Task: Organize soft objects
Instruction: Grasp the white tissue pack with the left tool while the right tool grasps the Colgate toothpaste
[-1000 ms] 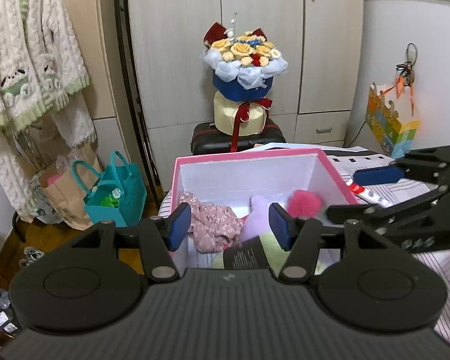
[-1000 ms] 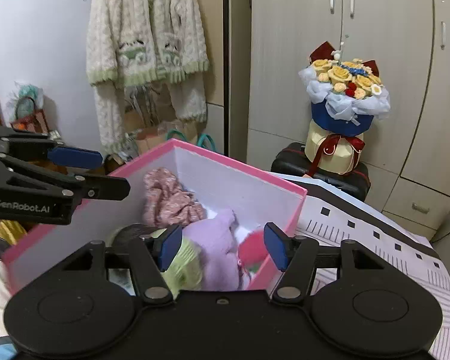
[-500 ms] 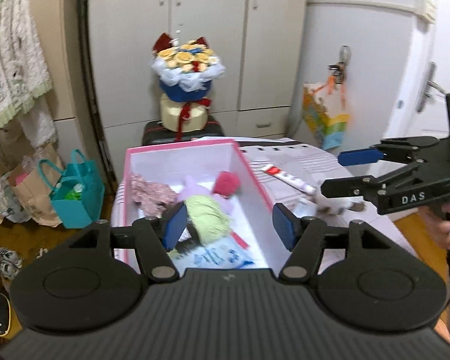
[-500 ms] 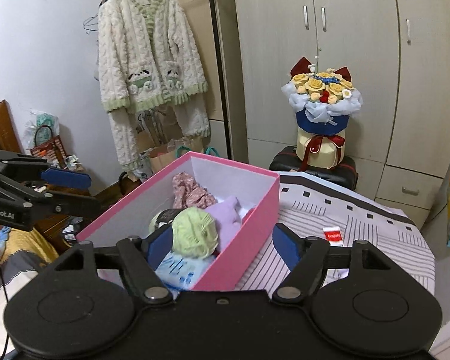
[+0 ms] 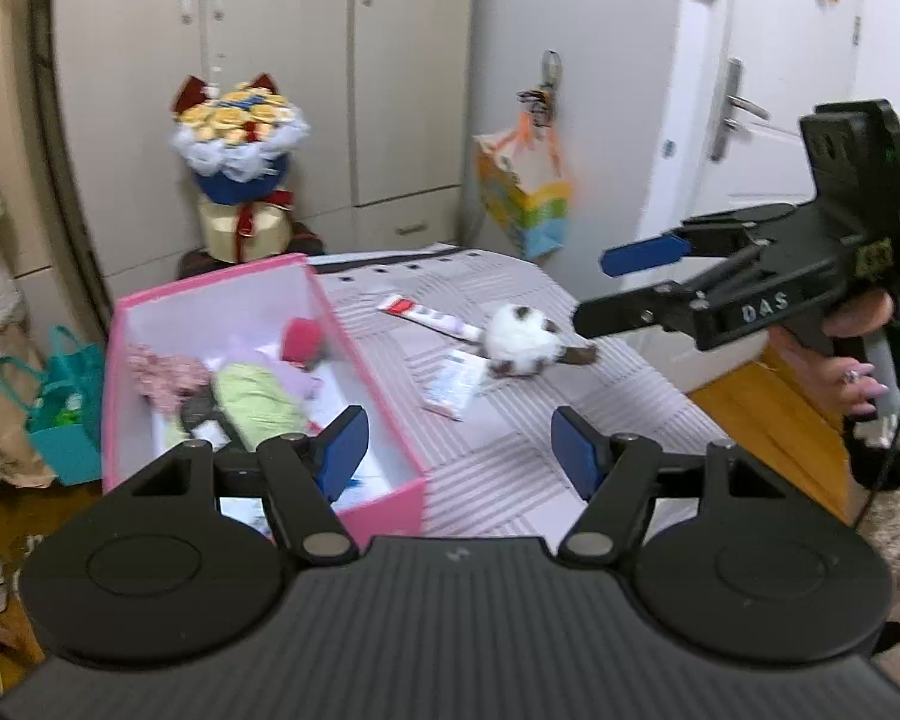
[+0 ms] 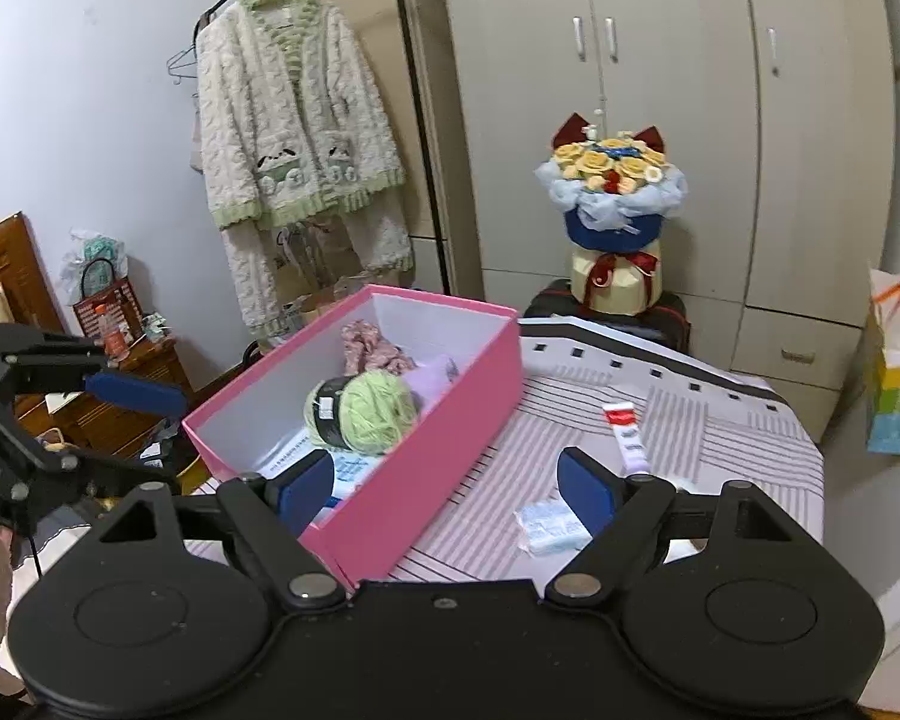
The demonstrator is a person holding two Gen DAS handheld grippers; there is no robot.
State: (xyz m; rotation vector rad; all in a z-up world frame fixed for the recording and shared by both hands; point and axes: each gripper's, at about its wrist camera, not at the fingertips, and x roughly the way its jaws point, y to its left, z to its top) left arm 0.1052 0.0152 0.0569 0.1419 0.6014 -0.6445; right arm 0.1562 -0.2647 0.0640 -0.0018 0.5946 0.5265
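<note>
Fingers on both grippers stand wide and hold nothing. The left gripper point(image 5: 453, 450) hovers over the near end of the pink box point(image 5: 390, 456), half over the striped bed point(image 5: 510, 468); the right gripper point(image 5: 594, 294) hangs out to the right, its tips just above and beside the plush point(image 5: 522, 342).

That plush — white, with brown patches — looks like the one soft thing not yet boxed. It lies on the bed, well apart from the box, with a tube point(image 5: 429, 317) touching or just beside it on the left and a flat packet point(image 5: 453, 384) in front. From the right wrist view it cannot be seen; it is probably hidden behind the gripper body.

I judge the step in hand to be picking it up with the right gripper. To do it well, come down over the round white body, not the thin dark end, and close only on plush — the tube and packet sit close enough to be caught or dragged along.

Its long axis runs roughly left to right across the bed, the dark end pointing right toward the right gripper; whether that end is tail or paw is too blurred to tell. Fingers set across that axis should grip best. The box has room at its near end, beside the green yarn point(image 6: 378, 411).
</note>
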